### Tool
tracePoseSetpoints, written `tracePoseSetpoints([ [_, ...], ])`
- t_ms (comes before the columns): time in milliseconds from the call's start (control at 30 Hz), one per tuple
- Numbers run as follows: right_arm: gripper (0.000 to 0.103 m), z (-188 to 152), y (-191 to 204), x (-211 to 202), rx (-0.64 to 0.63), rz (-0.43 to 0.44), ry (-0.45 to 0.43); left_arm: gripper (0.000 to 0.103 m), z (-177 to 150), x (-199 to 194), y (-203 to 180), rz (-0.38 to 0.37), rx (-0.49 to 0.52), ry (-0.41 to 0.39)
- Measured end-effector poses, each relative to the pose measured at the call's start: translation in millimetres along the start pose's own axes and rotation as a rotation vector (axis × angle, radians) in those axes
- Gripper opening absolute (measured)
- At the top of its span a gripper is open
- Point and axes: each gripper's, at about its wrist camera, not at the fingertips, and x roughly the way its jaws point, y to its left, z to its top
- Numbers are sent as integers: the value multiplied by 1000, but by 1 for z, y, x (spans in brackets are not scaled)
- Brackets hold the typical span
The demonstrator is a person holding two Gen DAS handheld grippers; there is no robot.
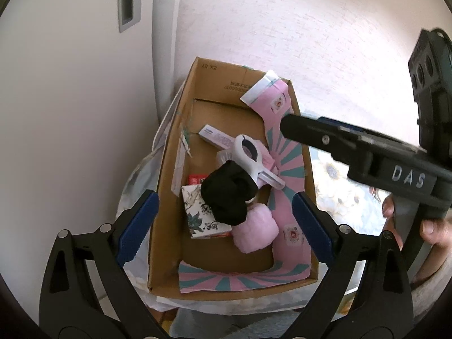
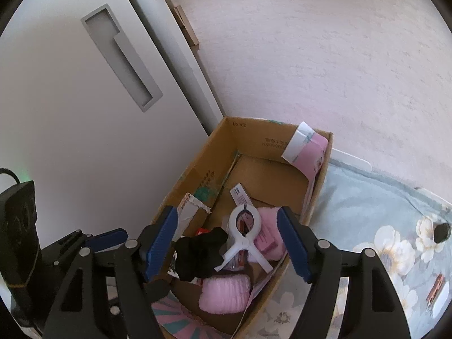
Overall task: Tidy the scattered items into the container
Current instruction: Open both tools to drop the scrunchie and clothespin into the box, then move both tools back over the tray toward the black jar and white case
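A cardboard box (image 1: 166,186) stands by a white cabinet and shows in both views (image 2: 217,141). It holds a white plastic clamp (image 1: 250,155) (image 2: 244,233), a black cloth bundle (image 1: 228,195) (image 2: 197,251), a fluffy pink roll (image 1: 255,230) (image 2: 226,293), a printed white packet (image 1: 200,214), a slim lilac carton (image 1: 214,137) and pink-and-teal paper (image 1: 282,175). My left gripper (image 1: 224,230) is open and empty above the box's near end. My right gripper (image 2: 227,241) is open and empty above the clamp; its body also shows in the left wrist view (image 1: 353,147).
A white cabinet door with a recessed handle (image 2: 121,56) stands left of the box. A floral blue cloth (image 2: 381,226) lies to the right, with a small dark cap (image 2: 442,230) and a brown clip on a white item (image 2: 436,286). A pale textured wall is behind.
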Motion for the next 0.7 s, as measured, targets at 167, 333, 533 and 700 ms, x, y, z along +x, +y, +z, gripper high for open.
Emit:
tracePoseSetpoints([
  [167, 69, -9, 4, -3, -7, -7, 3, 95, -1, -6, -5, 7, 27, -12],
  [333, 69, -17, 5, -24, -14, -19, -16, 95, -2, -10, -14, -2, 48, -17],
  [533, 69, -23, -7, -42, 23, -46, -42, 95, 0, -6, -28, -13, 70, 2],
  [700, 69, -31, -23, -60, 68, -84, -68, 95, 4, -5, -45, -37, 98, 4],
])
